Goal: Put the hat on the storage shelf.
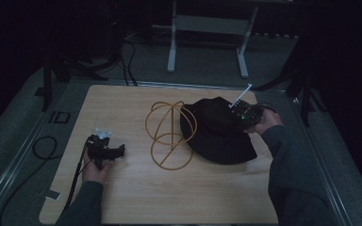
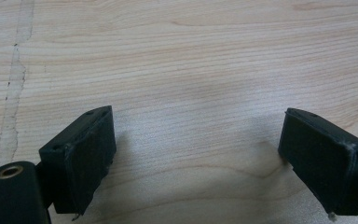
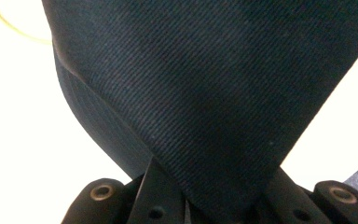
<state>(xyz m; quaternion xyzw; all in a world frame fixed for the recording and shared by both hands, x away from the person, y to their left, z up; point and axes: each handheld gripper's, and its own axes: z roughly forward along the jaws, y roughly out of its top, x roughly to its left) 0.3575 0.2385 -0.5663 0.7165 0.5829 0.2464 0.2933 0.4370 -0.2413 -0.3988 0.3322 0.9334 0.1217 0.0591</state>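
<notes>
Black fabric hat (image 1: pixel 219 132), pinched by the right gripper (image 1: pixel 239 114), lies against a wire stand (image 1: pixel 169 134); the left gripper (image 2: pixel 196 154) gapes empty.

The setting appeared to be a lab or recording room rather than a home. A pale wooden table top (image 1: pixel 136 197) was set inside a metal-edged frame (image 1: pixel 23 155) and was surrounded by grey carpeted floor (image 1: pixel 207 61). Black cables (image 1: pixel 45 146) were trailed across the floor beside the table, and more were run along the back towards dark equipment. The white metal legs of a bench or desk (image 1: pixel 172 44) were seen behind the table, and black tripod-like stands (image 1: pixel 306 101) were placed at both sides. The room was kept dim, with only the working surface lit. A marking was seen on the frame at the left (image 1: pixel 59 117).
</notes>
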